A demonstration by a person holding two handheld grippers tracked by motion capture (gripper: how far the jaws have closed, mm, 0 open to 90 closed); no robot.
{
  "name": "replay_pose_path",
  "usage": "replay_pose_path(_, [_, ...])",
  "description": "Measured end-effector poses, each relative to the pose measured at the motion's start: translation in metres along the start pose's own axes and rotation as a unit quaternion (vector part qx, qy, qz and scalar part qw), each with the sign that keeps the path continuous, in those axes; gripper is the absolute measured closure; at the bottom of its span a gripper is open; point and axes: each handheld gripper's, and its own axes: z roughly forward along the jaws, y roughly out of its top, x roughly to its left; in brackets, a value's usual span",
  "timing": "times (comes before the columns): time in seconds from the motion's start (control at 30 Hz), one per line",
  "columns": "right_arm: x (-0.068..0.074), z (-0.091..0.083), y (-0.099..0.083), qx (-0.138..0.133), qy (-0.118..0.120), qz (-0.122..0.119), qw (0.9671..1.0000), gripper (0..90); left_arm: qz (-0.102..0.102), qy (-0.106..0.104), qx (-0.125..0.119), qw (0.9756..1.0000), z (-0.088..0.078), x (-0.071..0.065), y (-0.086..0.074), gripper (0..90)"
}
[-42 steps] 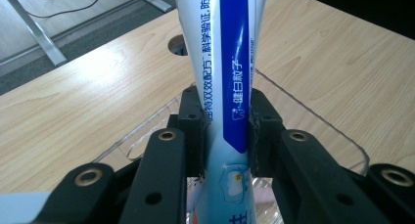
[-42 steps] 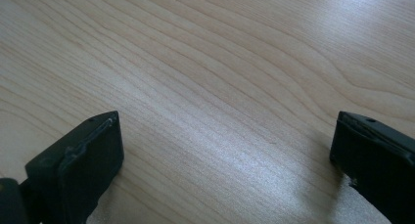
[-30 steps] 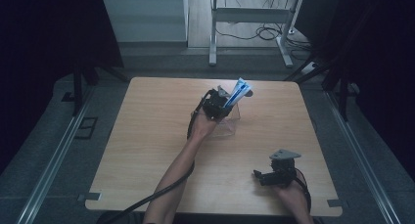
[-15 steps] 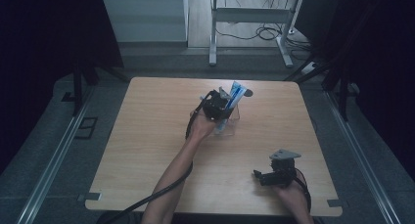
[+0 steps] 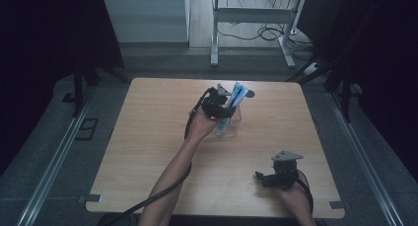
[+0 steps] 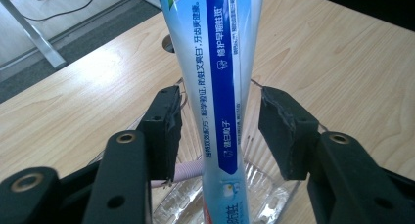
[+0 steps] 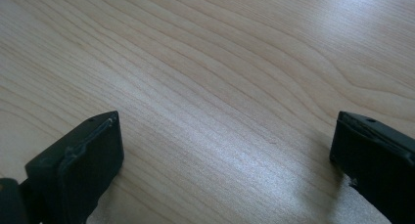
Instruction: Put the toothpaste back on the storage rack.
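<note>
The toothpaste tube (image 6: 222, 101) stands tilted in the clear glass cup (image 6: 264, 194) at the far middle of the table (image 5: 148, 152). The left gripper (image 6: 220, 131) has just been opening: its jaws now stand apart on either side of the tube, so the drop looks done. The right gripper (image 5: 276, 176) rests near right, jaws wide on bare wood.
</note>
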Motion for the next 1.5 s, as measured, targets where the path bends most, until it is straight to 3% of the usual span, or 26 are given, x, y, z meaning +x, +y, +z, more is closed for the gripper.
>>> replay_pose_path(0.77, [0.000,0.000,0.000,0.000,0.000,-0.001,1.0000,0.0,-0.039,-0.038,-0.003,0.9985,-0.017,0.001,-0.006,22.3])
replay_pose_path(1.1, [0.000,0.000,0.000,0.000,0.000,0.000,1.0000,0.0,-0.027,-0.044,-0.001,0.9987,-0.029,-0.004,-0.006,15.1])
replay_pose_path(1.5, [0.000,0.000,0.000,0.000,0.000,0.000,1.0000,0.0,-0.012,-0.039,-0.005,0.9992,-0.039,-0.005,-0.012,13.0])
